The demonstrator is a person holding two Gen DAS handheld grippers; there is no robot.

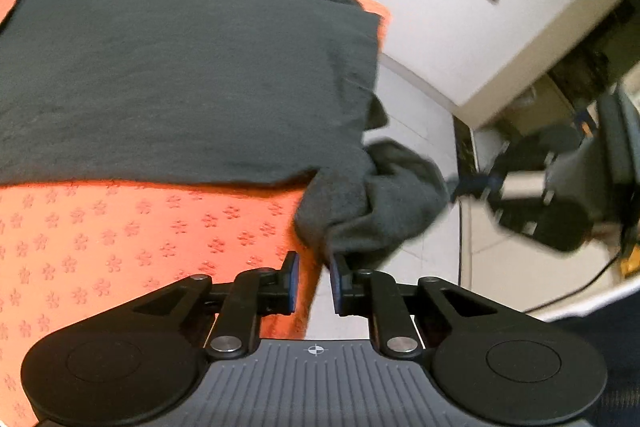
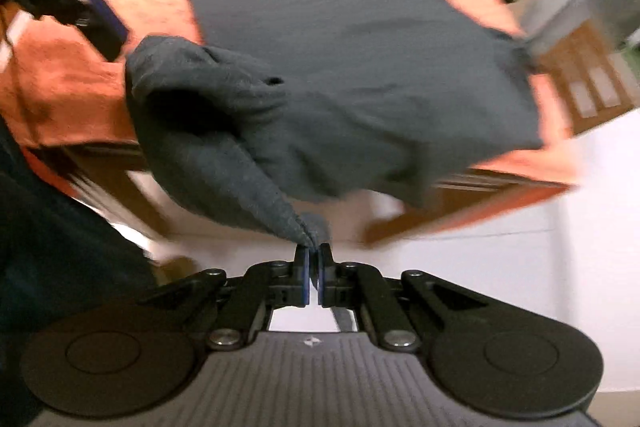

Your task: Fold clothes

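A dark grey shirt (image 1: 180,67) lies spread flat on an orange bedspread (image 1: 120,235), one bunched corner hanging off the bed edge at about 4 o'clock in the left wrist view. The right gripper (image 2: 314,255) has its jaws pinched closed on that corner. The left gripper (image 1: 314,263) has its jaws apart, the cloth just ahead at 12 o'clock.

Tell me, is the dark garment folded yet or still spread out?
Mostly spread: the dark garment lies flat on the orange bedspread, one corner bunched and pinched in the right gripper.
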